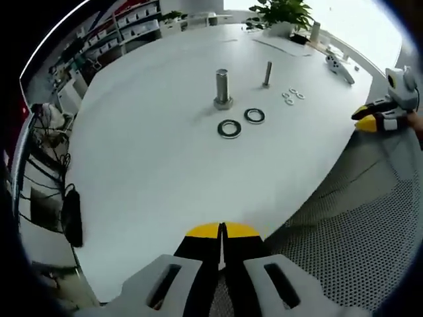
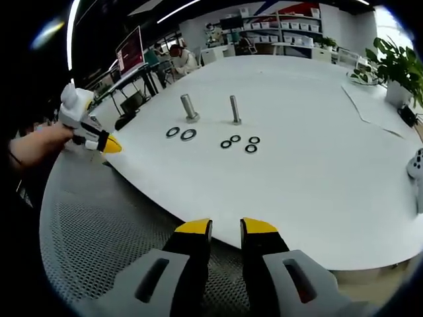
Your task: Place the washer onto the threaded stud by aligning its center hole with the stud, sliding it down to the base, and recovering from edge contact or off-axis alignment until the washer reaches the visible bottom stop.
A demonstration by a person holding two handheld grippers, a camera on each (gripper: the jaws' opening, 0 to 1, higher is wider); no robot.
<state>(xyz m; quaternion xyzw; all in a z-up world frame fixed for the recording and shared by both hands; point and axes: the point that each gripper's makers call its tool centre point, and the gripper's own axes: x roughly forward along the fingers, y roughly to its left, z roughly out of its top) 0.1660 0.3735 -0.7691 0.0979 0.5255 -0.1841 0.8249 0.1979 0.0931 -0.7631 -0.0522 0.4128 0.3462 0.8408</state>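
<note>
On the white table (image 1: 165, 172), the large washers (image 1: 229, 128) are seen flat just beside the thick threaded stud (image 1: 222, 88), ungrasped, with the left gripper (image 1: 222, 232) clenched empty and the right gripper (image 2: 226, 228) slightly parted, so an off-axis drop could be caught on the threads.

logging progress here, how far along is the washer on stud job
Nothing is done yet: the thick steel threaded stud and the thin stud stand bare, and the two large dark ring washers lie flat on the white table. The left gripper is shut and holds nothing, and the right gripper is open. Picking, aligning and seating remain.
</note>
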